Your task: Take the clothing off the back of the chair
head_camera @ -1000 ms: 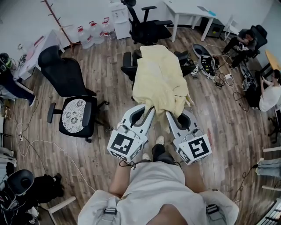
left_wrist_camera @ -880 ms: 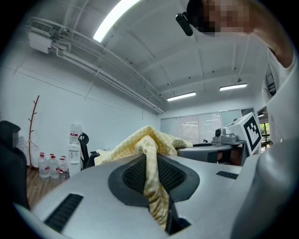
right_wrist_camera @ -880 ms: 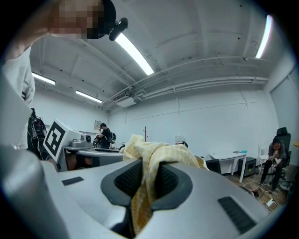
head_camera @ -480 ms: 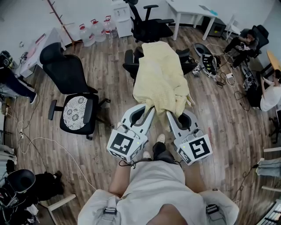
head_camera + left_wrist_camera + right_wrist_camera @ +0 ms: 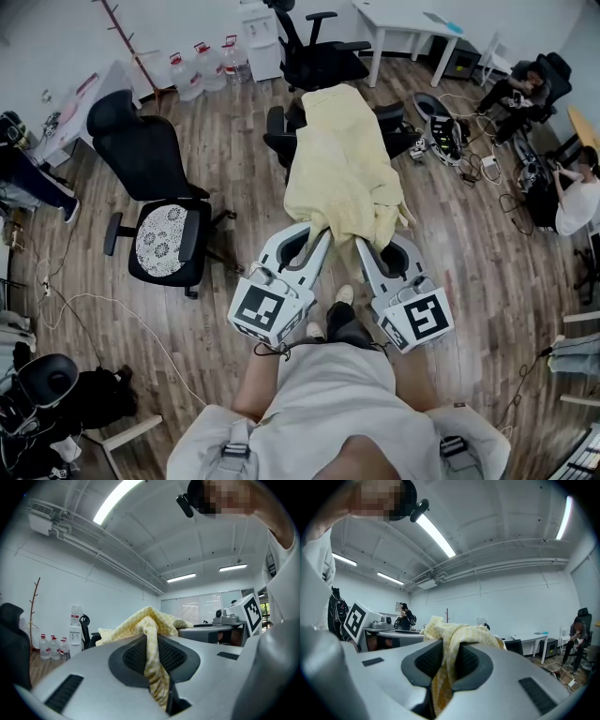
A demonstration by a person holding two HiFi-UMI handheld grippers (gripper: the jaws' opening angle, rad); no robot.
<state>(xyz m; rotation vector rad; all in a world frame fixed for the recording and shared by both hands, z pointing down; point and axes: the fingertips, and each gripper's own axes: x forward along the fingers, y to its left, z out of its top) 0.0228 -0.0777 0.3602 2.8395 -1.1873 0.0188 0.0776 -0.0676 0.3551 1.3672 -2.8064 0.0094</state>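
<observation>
A pale yellow checked garment (image 5: 342,173) hangs stretched in the air above a black office chair (image 5: 281,131), whose armrests and base show around it. My left gripper (image 5: 321,232) is shut on the garment's near edge, and the cloth (image 5: 152,663) runs pinched between its pads. My right gripper (image 5: 362,243) is shut on the same edge just to the right, with a fold of the cloth (image 5: 447,663) clamped in its jaws. Both grippers point level, side by side, in front of the person's body.
A second black chair with a lace seat cover (image 5: 159,239) stands to the left. Another black chair (image 5: 314,56) and a white table (image 5: 412,28) are at the back, with water bottles (image 5: 202,66) by the wall. Cables and seated people (image 5: 572,197) crowd the right side.
</observation>
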